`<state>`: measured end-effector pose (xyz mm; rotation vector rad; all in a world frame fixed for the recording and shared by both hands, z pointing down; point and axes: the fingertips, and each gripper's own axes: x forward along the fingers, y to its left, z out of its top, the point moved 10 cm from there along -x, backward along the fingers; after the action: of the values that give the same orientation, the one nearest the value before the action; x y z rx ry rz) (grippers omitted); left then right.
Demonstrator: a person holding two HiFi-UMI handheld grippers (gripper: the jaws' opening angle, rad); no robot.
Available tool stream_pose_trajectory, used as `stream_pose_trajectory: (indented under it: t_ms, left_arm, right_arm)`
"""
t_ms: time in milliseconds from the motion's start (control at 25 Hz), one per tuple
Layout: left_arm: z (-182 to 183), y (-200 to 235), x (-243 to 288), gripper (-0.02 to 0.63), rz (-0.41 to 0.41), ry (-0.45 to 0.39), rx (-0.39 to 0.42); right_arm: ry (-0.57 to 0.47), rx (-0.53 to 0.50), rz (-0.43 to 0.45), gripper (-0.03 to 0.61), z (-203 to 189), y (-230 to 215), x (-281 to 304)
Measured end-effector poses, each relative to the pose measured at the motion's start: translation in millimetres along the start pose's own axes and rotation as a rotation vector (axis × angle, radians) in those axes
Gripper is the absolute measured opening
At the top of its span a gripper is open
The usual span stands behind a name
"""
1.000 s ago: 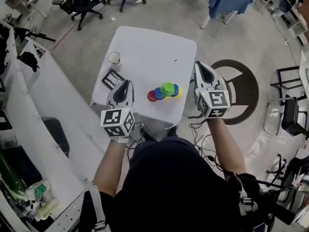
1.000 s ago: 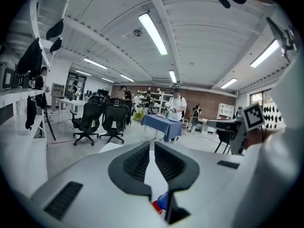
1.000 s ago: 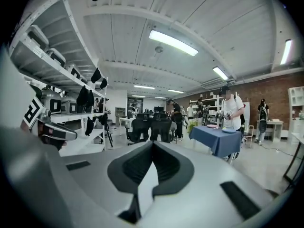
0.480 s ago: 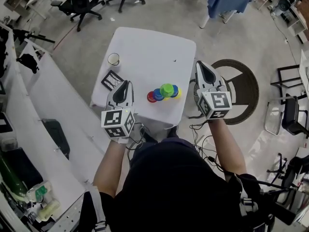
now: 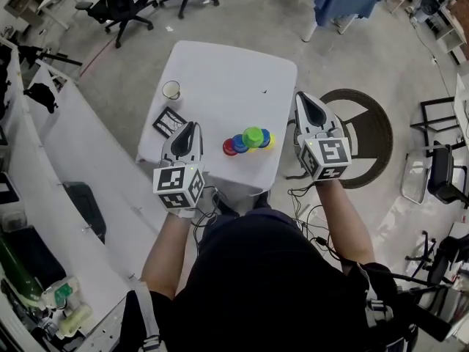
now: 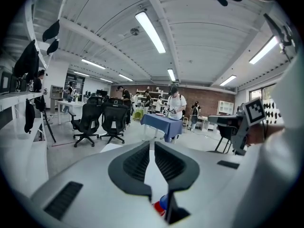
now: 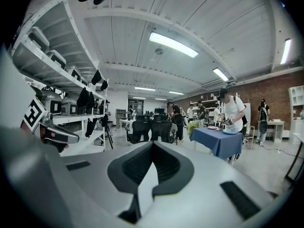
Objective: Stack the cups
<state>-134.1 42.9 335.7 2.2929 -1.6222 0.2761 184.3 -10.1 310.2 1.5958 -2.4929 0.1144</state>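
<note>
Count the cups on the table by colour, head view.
red cup: 1
blue cups: 2
green cup: 1
yellow cup: 1
white cup: 1, apart from the rest, at the far left corner
Total: 6 visible. The coloured ones overlap, so another could be hidden.
</note>
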Motion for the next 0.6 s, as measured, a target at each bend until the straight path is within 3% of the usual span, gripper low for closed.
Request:
stream_pose_trajectory:
  t_ms: [600]
  left_arm:
    - [-5.6,4.1,1.9,0.034,0.004,0.013,-0.002]
  right_arm:
    - [-0.006,0.02,0.013,-0.002,-4.0,1.9,3.4]
